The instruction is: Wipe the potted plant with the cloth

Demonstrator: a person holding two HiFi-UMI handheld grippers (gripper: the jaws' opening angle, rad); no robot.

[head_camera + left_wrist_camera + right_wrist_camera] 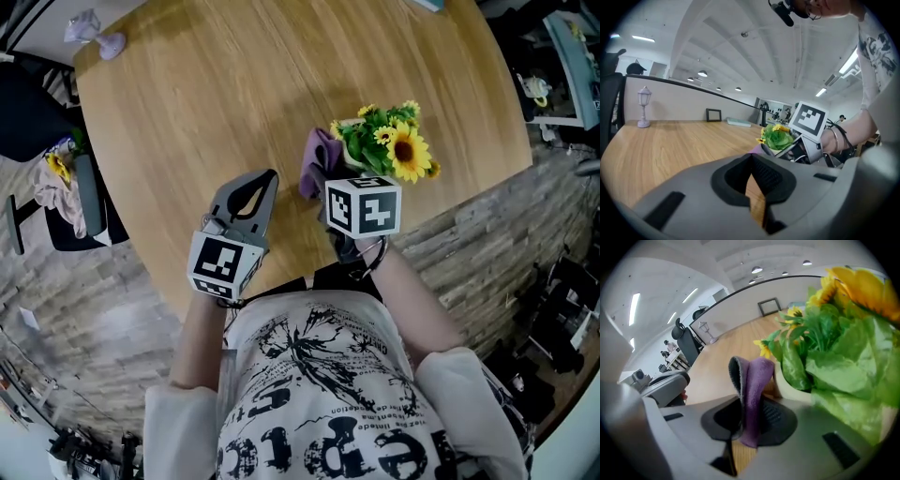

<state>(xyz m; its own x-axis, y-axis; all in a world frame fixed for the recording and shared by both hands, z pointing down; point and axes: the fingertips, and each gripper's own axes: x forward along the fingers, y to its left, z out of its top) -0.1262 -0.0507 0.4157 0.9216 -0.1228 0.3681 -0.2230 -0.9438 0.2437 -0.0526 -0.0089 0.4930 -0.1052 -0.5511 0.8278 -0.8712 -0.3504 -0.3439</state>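
Right hand-held gripper (746, 426) pinches fuzzy purple cloth (755, 380), seemingly touching potted plant (820, 357); left hand-held gripper (753, 182) pressed together.

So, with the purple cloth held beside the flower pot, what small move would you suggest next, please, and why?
I would probably ease the right tool towards the white-potted sunflower plant until the folded purple cloth it clamps meets the green leaves. The cloth stands close beside the pot rim, seemingly not yet on the foliage.
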